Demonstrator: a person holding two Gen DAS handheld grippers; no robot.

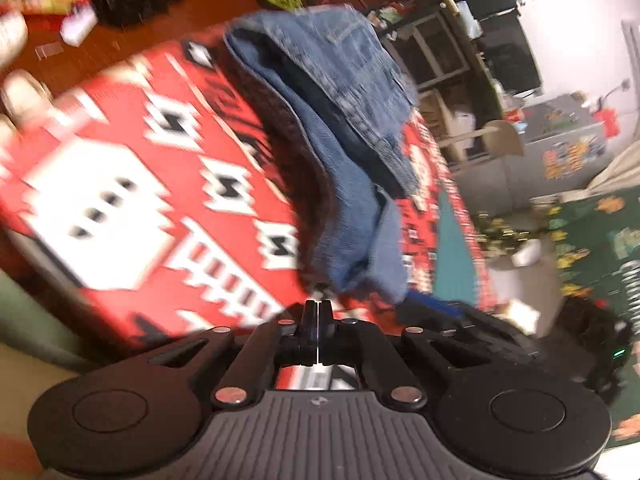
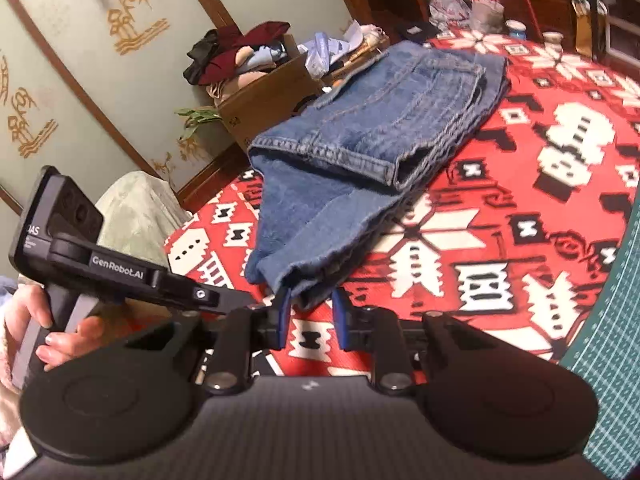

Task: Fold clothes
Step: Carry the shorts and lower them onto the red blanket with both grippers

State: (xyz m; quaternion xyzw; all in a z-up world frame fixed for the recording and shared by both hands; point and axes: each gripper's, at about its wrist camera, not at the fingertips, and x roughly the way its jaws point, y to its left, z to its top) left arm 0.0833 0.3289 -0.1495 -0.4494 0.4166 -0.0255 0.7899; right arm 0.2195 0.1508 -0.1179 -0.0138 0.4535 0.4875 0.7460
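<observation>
Denim jeans (image 2: 360, 152) hem pinched in right gripper (image 2: 309, 312); left gripper (image 1: 318, 312) closed, empty.

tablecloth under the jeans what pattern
Red with white and black geometric motifs; clearest in right wrist view.

Faded denim jeans (image 2: 372, 128), woven patterned cloth (image 2: 520, 208); matt black plastic gripper (image 2: 308, 312)

Pale green wall panels (image 2: 72, 80) with gold motifs, dark wood trim, and cluttered dark shelves (image 1: 496, 40).
</observation>
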